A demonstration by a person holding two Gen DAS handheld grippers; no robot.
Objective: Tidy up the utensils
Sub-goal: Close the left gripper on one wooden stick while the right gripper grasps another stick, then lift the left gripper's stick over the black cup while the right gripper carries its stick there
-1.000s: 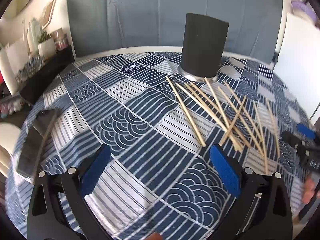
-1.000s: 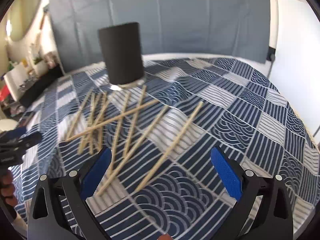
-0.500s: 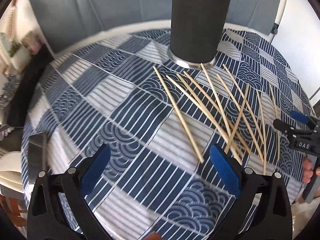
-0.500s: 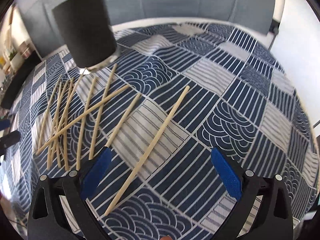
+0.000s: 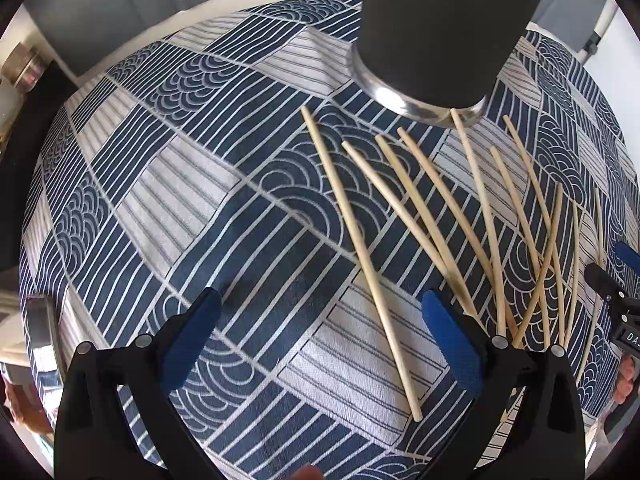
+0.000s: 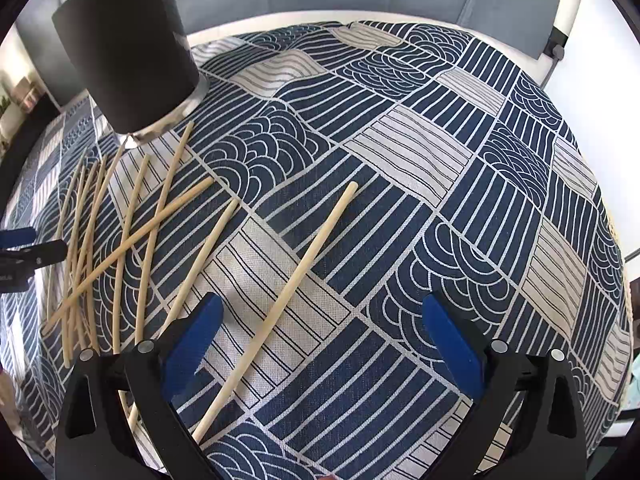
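Both sets of jaws stood wide open, holding nothing: the left gripper [image 5: 320, 322] hovered low over the tablecloth [image 5: 168, 184] and the right gripper [image 6: 322, 322] did the same on its side. Only writing readable: white letters "DA" on the black body of the right gripper [image 5: 624, 320] at the edge of the left view, rest cut off. The chopsticks [image 5: 500, 216] were plain pale wood, thin round sticks with blunt ends, lying loose on the cloth in a fanned, partly crossed pile just in front of the holder [image 5: 444, 28]. One chopstick [image 5: 360, 244] lay apart from the pile, its near end between the left gripper's blue pads [image 5: 450, 340]. In the right view another single chopstick [image 6: 280, 304] ran diagonally between the right gripper's fingers [image 6: 192, 340], with the pile [image 6: 116, 240] off to the left. The holder [image 6: 124, 44] was a matte black cylinder, upright, with a shiny metal ring at its base; one stick's tip touched that ring. The tablecloth was woven fabric, navy and off-white patchwork of stripes and wave arcs. Pads looked ribbed, blue; finger frames black plastic with silver rivets.
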